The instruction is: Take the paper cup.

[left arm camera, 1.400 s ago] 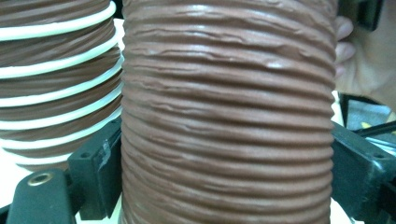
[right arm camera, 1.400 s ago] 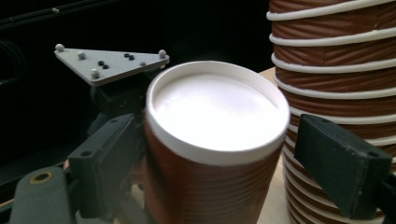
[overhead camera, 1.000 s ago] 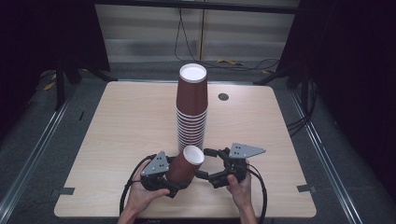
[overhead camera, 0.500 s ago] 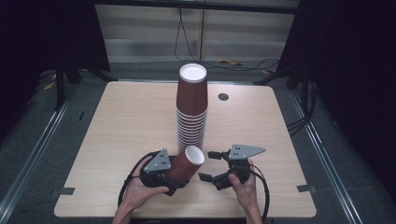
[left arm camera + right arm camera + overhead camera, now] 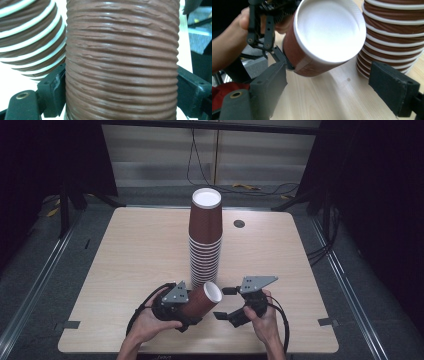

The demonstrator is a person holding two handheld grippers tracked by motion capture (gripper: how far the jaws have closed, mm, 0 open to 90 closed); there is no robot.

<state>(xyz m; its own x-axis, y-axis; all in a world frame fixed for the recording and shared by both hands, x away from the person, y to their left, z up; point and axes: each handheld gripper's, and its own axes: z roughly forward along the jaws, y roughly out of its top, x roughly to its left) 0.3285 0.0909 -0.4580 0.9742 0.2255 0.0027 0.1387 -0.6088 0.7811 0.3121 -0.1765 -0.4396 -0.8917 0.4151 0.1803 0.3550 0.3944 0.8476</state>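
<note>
Near the surface's front edge, my left gripper (image 5: 192,312) pinches a ribbed paper cup (image 5: 201,301) by its walls, tilted beside the stack (image 5: 205,247). My right gripper (image 5: 226,302) waits, jaws spread. Light and crushable, I judge; grip gently mid-wall.
</note>
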